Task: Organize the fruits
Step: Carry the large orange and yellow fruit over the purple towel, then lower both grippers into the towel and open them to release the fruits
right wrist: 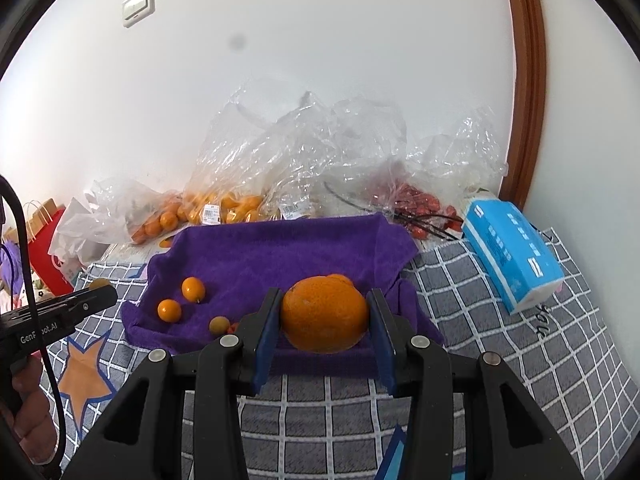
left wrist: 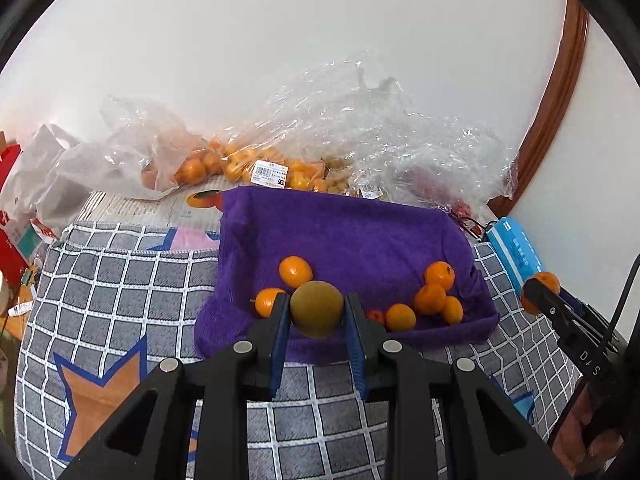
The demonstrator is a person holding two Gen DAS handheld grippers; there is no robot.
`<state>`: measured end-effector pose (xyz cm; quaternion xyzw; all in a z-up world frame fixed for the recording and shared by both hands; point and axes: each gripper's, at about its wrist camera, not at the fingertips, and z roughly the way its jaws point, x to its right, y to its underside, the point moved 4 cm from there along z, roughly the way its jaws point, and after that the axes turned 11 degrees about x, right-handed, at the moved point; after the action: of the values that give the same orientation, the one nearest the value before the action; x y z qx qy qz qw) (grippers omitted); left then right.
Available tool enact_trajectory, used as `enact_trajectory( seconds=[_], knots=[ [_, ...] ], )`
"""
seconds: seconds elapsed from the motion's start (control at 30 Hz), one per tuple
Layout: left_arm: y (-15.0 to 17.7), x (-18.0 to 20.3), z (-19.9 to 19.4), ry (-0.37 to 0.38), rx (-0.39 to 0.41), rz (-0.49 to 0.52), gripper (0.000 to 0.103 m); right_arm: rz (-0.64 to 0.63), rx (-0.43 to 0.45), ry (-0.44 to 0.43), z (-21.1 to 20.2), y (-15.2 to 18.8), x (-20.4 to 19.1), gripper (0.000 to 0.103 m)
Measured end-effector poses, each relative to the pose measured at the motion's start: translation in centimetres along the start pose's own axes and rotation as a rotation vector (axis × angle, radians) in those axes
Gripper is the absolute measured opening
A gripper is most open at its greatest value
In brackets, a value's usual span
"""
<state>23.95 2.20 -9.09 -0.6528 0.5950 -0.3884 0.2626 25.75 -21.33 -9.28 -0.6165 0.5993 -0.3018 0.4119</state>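
My left gripper is shut on a small round brown-green fruit, held just above the near edge of a purple towel. Several small orange fruits lie on the towel, some to the left and a cluster to the right. In the right wrist view my right gripper is shut on a large orange over the towel's near right part. The left wrist view shows the right gripper at the far right with the orange in it. The left gripper appears at the left edge of the right wrist view.
Crumpled clear plastic bags with more orange fruits and red fruits lie behind the towel, against the white wall. A blue tissue pack rests at the right. A checked grey cloth covers the surface. Red paper bags stand at the left.
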Motion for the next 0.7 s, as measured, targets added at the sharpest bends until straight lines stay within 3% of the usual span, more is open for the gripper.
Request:
enact_trajectory(
  seconds=[0.7],
  knots=[
    [-2.4, 0.9, 3.9, -0.021, -0.012, 0.016, 0.026, -0.001, 0.016, 0.010, 5.0, -2.8, 0.9, 0.042]
  ],
)
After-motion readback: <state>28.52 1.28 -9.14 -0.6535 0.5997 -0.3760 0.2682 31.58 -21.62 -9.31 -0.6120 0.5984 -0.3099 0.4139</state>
